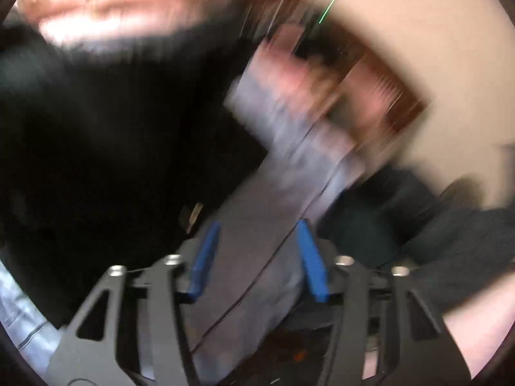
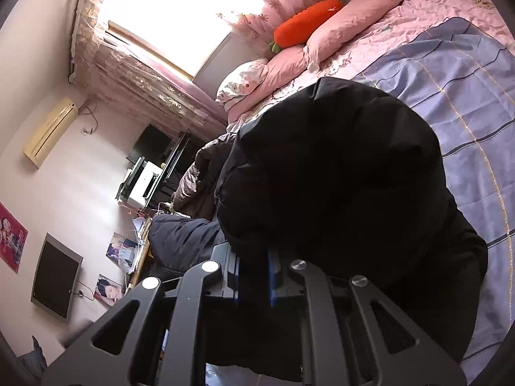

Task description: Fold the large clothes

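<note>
A large black padded coat point(image 2: 334, 173) hangs bunched over the bed in the right wrist view. My right gripper point(image 2: 254, 276) is shut on a fold of it, with black cloth pinched between the blue pads. In the blurred left wrist view the same black coat point(image 1: 106, 141) fills the left half. My left gripper point(image 1: 257, 257) is open, its blue pads point(image 1: 206, 257) wide apart with only the blue striped sheet point(image 1: 257, 244) between them. It sits just right of the coat's edge.
The bed has a blue striped sheet point(image 2: 463, 103), pink pillows point(image 2: 351, 16) and an orange carrot plush point(image 2: 305, 22). More dark garments point(image 2: 183, 234) lie at the bed's left side. A desk with a monitor point(image 2: 154, 144) stands by the wall.
</note>
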Demonstrator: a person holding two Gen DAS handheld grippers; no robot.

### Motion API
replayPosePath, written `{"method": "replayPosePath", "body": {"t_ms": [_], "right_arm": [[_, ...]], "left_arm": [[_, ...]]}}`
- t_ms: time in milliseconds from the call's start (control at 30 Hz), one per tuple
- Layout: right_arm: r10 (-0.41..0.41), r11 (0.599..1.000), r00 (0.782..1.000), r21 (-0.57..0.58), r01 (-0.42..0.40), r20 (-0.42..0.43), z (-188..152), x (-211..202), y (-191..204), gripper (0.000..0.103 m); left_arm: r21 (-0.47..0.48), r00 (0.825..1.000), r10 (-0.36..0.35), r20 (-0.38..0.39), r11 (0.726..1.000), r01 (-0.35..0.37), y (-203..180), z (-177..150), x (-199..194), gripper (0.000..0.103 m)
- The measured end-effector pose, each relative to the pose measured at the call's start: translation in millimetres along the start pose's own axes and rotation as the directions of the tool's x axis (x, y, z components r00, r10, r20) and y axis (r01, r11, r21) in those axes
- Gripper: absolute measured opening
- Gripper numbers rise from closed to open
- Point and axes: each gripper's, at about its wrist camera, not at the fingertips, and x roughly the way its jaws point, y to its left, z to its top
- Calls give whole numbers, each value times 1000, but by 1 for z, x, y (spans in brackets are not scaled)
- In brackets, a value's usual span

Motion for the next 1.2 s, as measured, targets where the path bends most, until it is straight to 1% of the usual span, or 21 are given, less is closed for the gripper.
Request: {"method": "replayPosePath", "body": {"t_ms": [33,100,133,167,200,233,300,433,467,533,567,633,767,867,933,967,1000,1033,1100,1167,1200], "right_arm": [[3,1000,1000,7,-3,1,0,-1,-1,13],[-2,1000,1000,13,1,4,-1,-2,0,13],[-9,1000,1000,9,9,7,-2,-3,1,13],[-14,1000,1000,4,14,9,-4,-5,2,13],[-14,1000,1000,0,14,10,-5,-5,4,13],[-14,1000,1000,-4,14,9,-6,-4,6,13],[-13,1000,1000,-22,13,-5,-10,0,9,13],[-35,998,999,-51,34,-27,-15,5,16,13],[-39,998,999,-58,38,-30,-16,1,18,13],[-45,997,998,-71,42,-42,-19,-6,18,13],[-54,995,997,-83,50,-57,-25,-10,19,13],[-73,992,994,-110,64,-81,-36,-17,20,13],[-156,979,973,-157,129,-168,-74,-31,16,4],[-240,968,936,-141,210,-257,-103,-26,3,4],[-216,975,945,-106,196,-244,-98,-29,4,11],[-213,976,954,-97,196,-210,-90,-33,7,38],[-219,974,959,-93,205,-181,-82,-36,8,61],[-236,971,965,-76,229,-116,-69,-42,10,99],[-240,970,971,-48,239,-18,-51,-50,12,102],[-192,981,981,0,192,-11,-33,-47,10,102],[-178,983,984,40,178,1,-27,-45,7,102]], "left_arm": [[-7,995,59,-86,998,-60,9,1,27,30],[-65,947,234,-221,965,-254,45,4,67,12],[-68,890,402,-216,903,-425,68,10,69,8],[-76,849,496,-184,854,-515,80,16,63,3],[-136,792,591,-153,781,-610,101,25,52,3],[-199,763,631,-139,737,-646,119,30,43,3],[-279,732,664,-157,681,-677,144,33,39,2],[-344,795,595,-119,726,-595,133,22,19,4],[-372,807,582,-97,731,-572,129,17,9,9],[-481,850,527,-3,744,-463,120,0,-28,28],[-524,860,508,59,749,-406,115,-13,-49,43],[-549,849,509,143,754,-360,107,-33,-86,48],[-567,758,583,291,744,-354,89,-53,-163,55],[-538,713,596,371,763,-359,82,-20,-199,76],[-514,696,592,406,778,-361,85,7,-208,81],[-499,712,569,412,794,-347,91,23,-207,93],[-490,731,544,412,809,-326,92,45,-204,96],[-497,755,508,415,821,-280,107,68,-200,96],[-526,826,426,368,828,-192,142,114,-186,99],[-598,879,437,192,762,-248,179,155,-159,99],[-634,888,451,90,714,-298,191,169,-148,98]]}}
